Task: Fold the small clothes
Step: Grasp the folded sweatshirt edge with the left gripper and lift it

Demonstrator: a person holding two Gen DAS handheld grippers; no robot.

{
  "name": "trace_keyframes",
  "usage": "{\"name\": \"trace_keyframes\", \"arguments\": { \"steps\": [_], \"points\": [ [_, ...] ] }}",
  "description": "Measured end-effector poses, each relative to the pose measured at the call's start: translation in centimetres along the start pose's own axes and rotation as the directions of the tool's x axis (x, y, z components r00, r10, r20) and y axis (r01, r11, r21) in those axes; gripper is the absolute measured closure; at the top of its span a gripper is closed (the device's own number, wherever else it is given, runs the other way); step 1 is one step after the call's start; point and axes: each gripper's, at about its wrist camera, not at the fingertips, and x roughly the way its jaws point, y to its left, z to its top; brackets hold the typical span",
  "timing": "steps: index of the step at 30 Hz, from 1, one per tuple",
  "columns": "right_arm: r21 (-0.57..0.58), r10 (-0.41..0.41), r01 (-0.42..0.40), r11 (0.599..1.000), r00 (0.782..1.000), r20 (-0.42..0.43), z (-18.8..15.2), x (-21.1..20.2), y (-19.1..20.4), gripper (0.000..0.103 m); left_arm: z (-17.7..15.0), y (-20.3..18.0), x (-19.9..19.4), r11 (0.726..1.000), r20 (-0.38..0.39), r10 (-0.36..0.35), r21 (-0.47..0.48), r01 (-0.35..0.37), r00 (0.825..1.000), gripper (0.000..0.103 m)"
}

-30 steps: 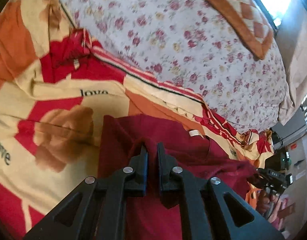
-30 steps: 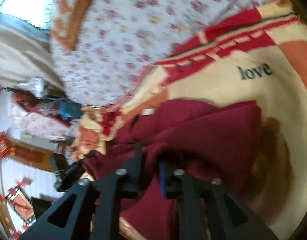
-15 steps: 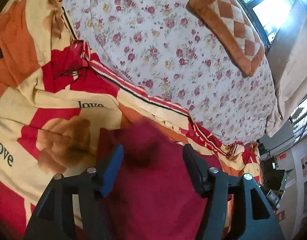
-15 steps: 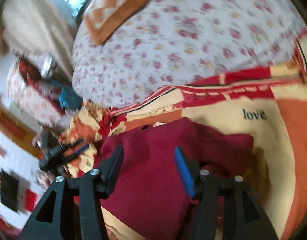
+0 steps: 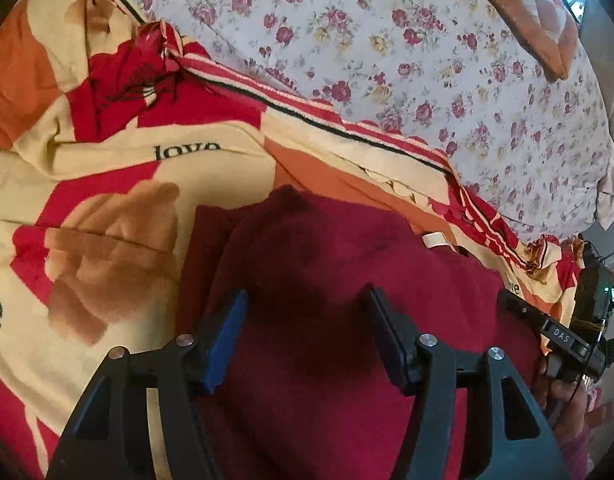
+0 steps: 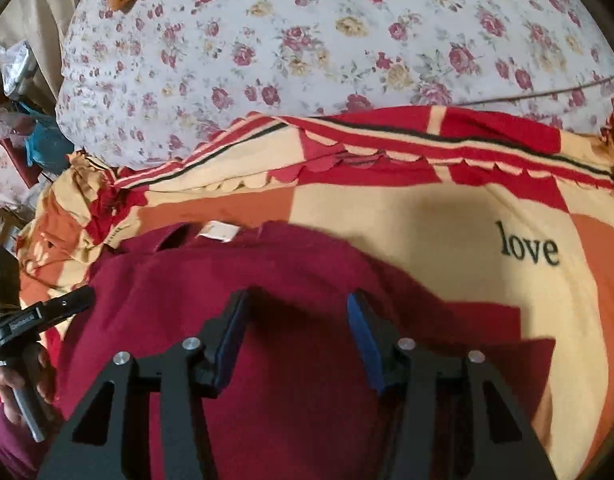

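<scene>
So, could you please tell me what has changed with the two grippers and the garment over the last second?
Both grippers let go: the left gripper and right gripper, shut on the dark red knitted garment a second ago, have opened and now stand apart above it. The garment lies folded on the red, cream and orange blanket, which stayed put.

Left gripper (image 5: pixel 305 314): a second earlier its jaws were clamped on a fold of the maroon garment (image 5: pixel 327 272); they had just been opening and stood apart, cloth released beneath them. Right gripper (image 6: pixel 297 318): likewise pinched earlier, jaws had just been opening, nothing gripped. Garment: bunched ridge gone, lay flatter on the blanket (image 6: pixel 447 216).
</scene>
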Motion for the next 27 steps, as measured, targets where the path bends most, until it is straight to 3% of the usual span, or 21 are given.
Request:
{"name": "trace_keyframes", "arguments": {
  "steps": [5, 12, 15, 20, 22, 24, 27],
  "points": [
    [0.001, 0.021, -0.021, 1.000, 1.000, 0.013, -1.0, -3.4, 0.8, 0.048, -1.1, 0.5, -3.6, 0.996, 0.011, -0.090, 0.000, 0.090, 0.996, 0.062],
    [-0.063, 0.104, -0.102, 0.993, 0.994, 0.028, -6.1, -10.6, 1.7, 0.037, -6.8, 2.2, -9.8, 0.980, 0.016, -0.177, 0.096, 0.175, 0.984, 0.062],
    [-0.065, 0.103, -0.103, 0.993, 0.995, 0.003, -8.5, -11.7, 1.4, 0.036, -9.1, 2.8, -10.1, 0.971, -0.022, -0.216, 0.101, 0.218, 0.976, 0.062],
    [-0.050, 0.088, -0.090, 0.995, 0.995, -0.042, -11.5, -11.2, 0.6, 0.036, -11.5, 2.5, -8.5, 0.969, -0.095, -0.191, 0.138, 0.203, 0.977, 0.062],
    [-0.046, 0.074, -0.077, 0.996, 0.996, -0.055, -12.3, -10.6, 0.4, 0.036, -11.9, 2.1, -7.5, 0.967, -0.119, -0.187, 0.152, 0.204, 0.975, 0.067],
    [-0.031, 0.088, -0.090, 0.996, 0.994, -0.061, -12.8, -10.0, 0.2, 0.036, -12.2, 1.9, -6.9, 0.965, -0.131, -0.161, 0.185, 0.183, 0.978, 0.083],
    [-0.021, 0.115, -0.116, 0.993, 0.992, -0.057, -13.1, -9.3, 0.1, 0.038, -12.2, 1.9, -6.4, 0.965, -0.134, -0.134, 0.208, 0.160, 0.982, 0.098]
  ]
}}
